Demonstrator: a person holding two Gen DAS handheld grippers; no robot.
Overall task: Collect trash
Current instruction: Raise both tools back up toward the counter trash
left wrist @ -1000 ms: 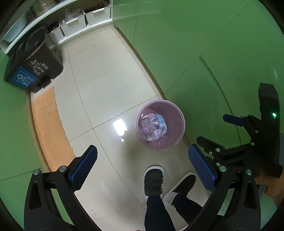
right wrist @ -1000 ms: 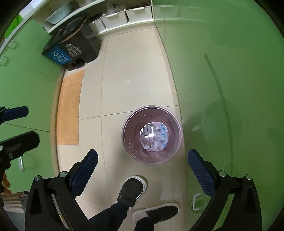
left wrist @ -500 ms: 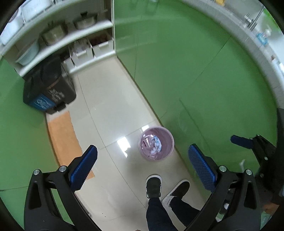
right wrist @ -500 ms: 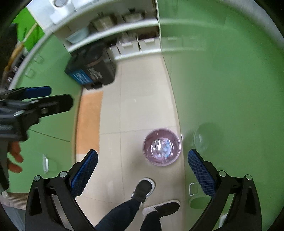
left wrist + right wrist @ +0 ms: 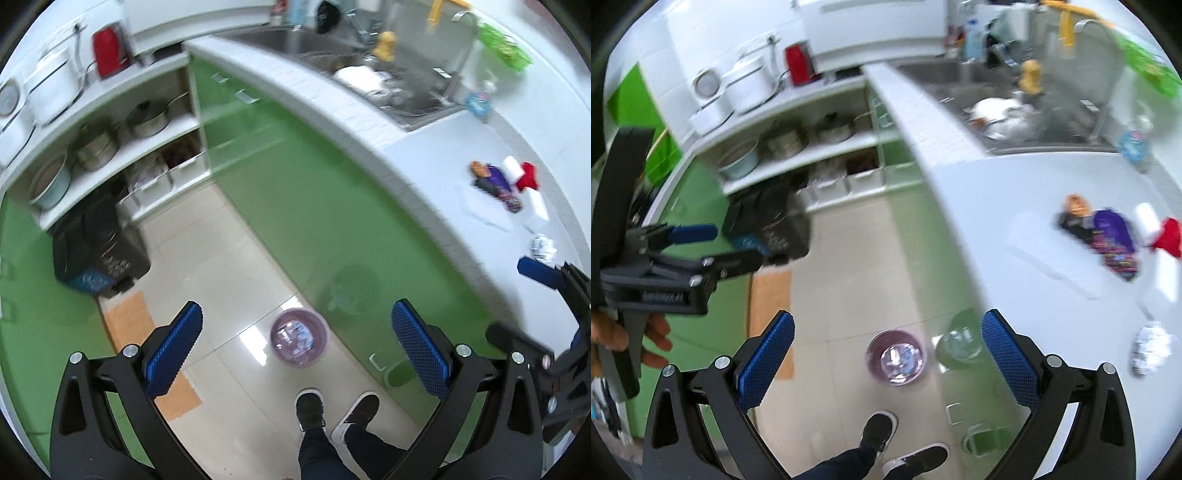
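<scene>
**Op:** Left wrist view, noting position. My left tongs (image 5: 293, 349) stand wide apart with nothing between the pads. Far below on the floor sits the pink bin (image 5: 298, 343), some crumpled paper and clear plastic inside it. My shoes show just beneath it in frame.

**Obs:** And the right side?

**Op:** Right tongs (image 5: 886, 354) likewise spread, empty. From that camera the worktop (image 5: 1015, 192) fills the right half. On it: a crumpled paper ball (image 5: 1150, 345) near the front edge, further back a purple wrapper (image 5: 1113, 240) with an orange-topped piece beside it, and a red scrap (image 5: 1169, 238) next to a small white thing. Picture is smeared, so I can't name those exactly.

**Obs:** Which step, by your reckoning?

**Op:** Between drops, I judge. Bin already holds a few items; worktop trash not yet touched. Both hands free for the next pick.

**Obs:** Next move?

**Op:** Paper ball lies nearest the right tongs, so I'd take that one. Needs a descent over the worktop, pads straddling the ball, a gentle squeeze since it's light and will skid. Then carry it out over the bin before letting go.
</scene>
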